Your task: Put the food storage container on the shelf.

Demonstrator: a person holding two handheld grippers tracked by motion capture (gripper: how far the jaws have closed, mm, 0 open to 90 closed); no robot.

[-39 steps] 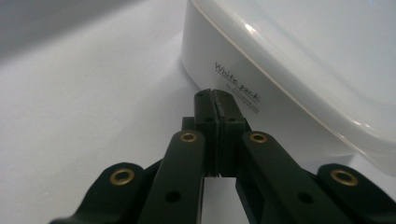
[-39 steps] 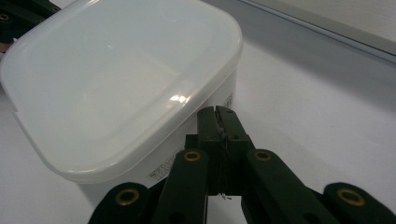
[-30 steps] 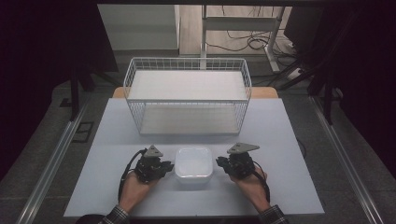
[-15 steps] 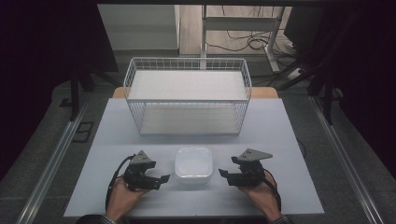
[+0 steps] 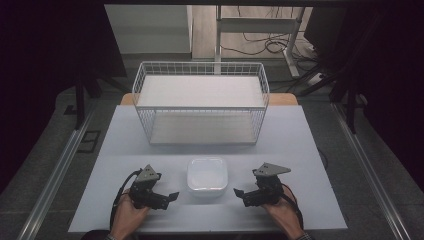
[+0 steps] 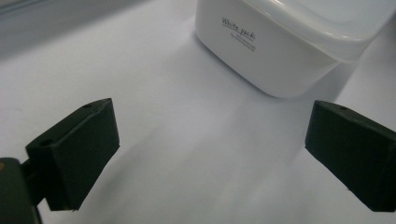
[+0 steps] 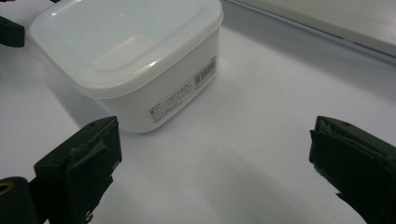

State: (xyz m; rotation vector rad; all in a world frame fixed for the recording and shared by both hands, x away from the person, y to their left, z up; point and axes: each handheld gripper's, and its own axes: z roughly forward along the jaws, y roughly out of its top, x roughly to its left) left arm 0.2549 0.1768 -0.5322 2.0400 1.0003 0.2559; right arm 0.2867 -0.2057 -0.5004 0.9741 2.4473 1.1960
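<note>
A: Item one, the lidded white plastic food box. Location?

B: On the white table, at its near middle, well in front of the wire basket. Upright, lid seated. Printed lettering on one side wall, a barcode label on another. The lid is milky, so contents cannot be told.

A: Item two, the wire basket.

B: White wire, rectangular, open top, standing beyond the box toward the far edge of the table. A white sheet lines its floor; nothing else is seen in it.

A: Item three, the tongs.

B: Left gripper just left of the box, right gripper just right of it, both pointing inward at its walls. The jaws of each have just been opening and now stand wide apart. Nothing lies between either pair; the left gripper view and the right gripper view both show bare table between the pads and the box a little ahead.

A: Step in hand?

B: By my judgement, the approach: two tools set either side of the box, ready for a grip not yet made.

A: Next move?

B: Probably each gripper slides inward until a wall or the lid's rim sits between its pads, then closes. The walls look smooth and rounded, so the pads should bite squarely, both sides evenly, or the box may tilt.
</note>
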